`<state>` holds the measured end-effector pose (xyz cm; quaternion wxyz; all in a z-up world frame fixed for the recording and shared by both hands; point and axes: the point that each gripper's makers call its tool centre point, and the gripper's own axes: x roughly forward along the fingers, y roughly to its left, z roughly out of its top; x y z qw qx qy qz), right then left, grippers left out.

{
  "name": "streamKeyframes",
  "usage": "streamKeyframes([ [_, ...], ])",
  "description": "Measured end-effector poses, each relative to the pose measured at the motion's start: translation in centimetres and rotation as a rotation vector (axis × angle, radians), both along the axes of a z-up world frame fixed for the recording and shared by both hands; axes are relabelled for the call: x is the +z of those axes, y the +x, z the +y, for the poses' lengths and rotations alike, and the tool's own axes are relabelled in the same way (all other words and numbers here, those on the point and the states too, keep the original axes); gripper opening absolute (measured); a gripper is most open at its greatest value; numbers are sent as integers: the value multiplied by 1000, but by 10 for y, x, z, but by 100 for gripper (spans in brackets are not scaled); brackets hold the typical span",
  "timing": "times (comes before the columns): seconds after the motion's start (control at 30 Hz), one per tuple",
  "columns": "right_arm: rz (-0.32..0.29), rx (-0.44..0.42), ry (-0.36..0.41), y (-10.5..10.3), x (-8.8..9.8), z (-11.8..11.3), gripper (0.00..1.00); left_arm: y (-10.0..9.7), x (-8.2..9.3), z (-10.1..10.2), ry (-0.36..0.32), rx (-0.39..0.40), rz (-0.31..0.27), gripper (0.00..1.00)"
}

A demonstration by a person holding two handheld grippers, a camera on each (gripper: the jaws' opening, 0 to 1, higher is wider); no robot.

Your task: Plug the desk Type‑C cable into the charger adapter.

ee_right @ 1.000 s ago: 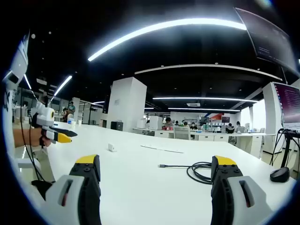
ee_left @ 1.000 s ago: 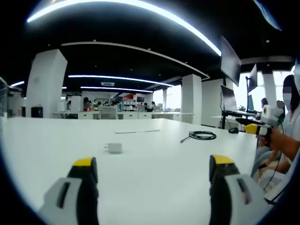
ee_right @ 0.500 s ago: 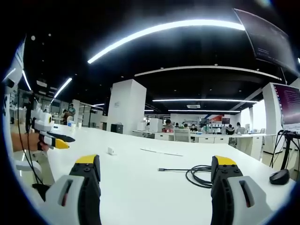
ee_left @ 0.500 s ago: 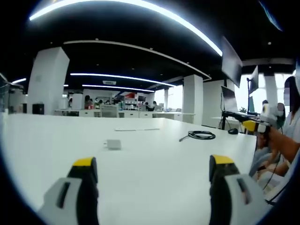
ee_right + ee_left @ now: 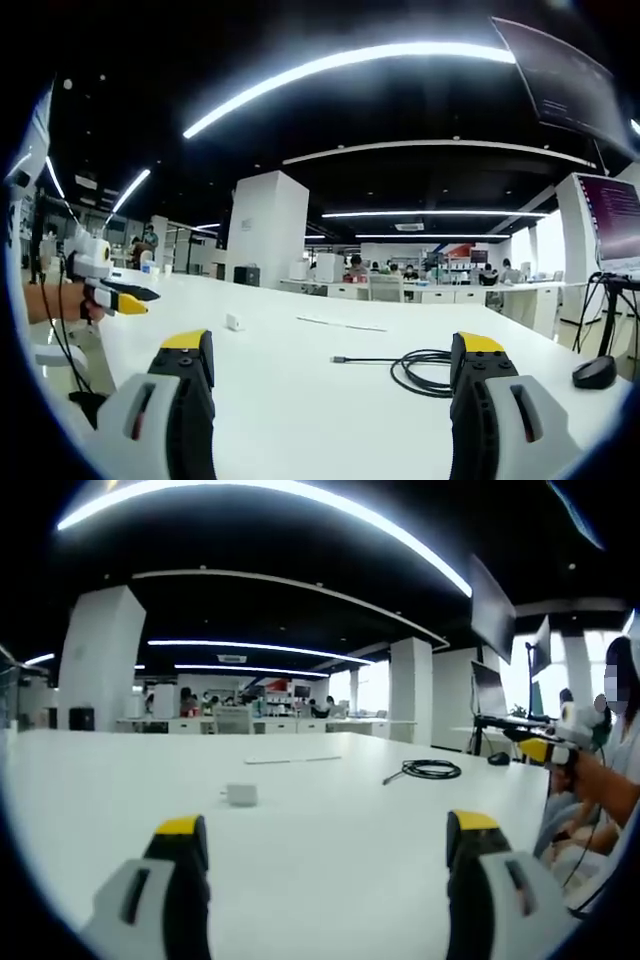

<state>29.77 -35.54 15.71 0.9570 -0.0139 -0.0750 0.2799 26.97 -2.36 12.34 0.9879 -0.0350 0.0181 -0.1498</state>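
- On the white worktop (image 5: 330,810), the charger adapter (image 5: 241,795) sits alone, well in from every edge, ahead of the left gripper (image 5: 325,830) and slightly to one side of its centre line. Small white block; which face carries the port I cannot tell.
- Left gripper: jaws wide apart, nothing between them, held low above the worktop and short of the adapter. Judged a ready pose before a reach.
- Type‑C cable (image 5: 425,370): black, loosely coiled, lying flat on the worktop just ahead of the right gripper (image 5: 330,350), near one of its jaws. In the left gripper view it lies toward the far edge (image 5: 430,769).
- Free end runs out of the coil in a straight length, long axis flat along the worktop, plug tip (image 5: 338,358) pointing away from the coil and roughly toward the adapter (image 5: 234,322). That suits a pick at the straight part.
- Right gripper: jaws likewise spread, empty, not touching the cable.
- Adapter and cable are well apart; nothing is plugged yet.
- Black mouse (image 5: 594,372) rests near the worktop edge beyond the coil.
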Motion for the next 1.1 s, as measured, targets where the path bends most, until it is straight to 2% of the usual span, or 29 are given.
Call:
streamKeyframes([
  [0.23,26,-6,-7,2,-8,-1,100,6,4,3,4,6,-4,100],
  [0.33,23,-8,-2,5,-9,-1,100,10,5,6,28,13,-5,100],
  [0.57,30,-10,-4,15,-12,-3,100,15,4,7,34,11,-5,100],
  [0.9,51,24,-42,19,-19,11,100,10,1,8,31,13,-18,100],
  [1.07,54,30,-56,20,-19,15,100,8,2,14,42,25,-31,100],
  [1.1,55,29,-57,20,-19,16,100,8,5,17,29,28,-51,100],
])
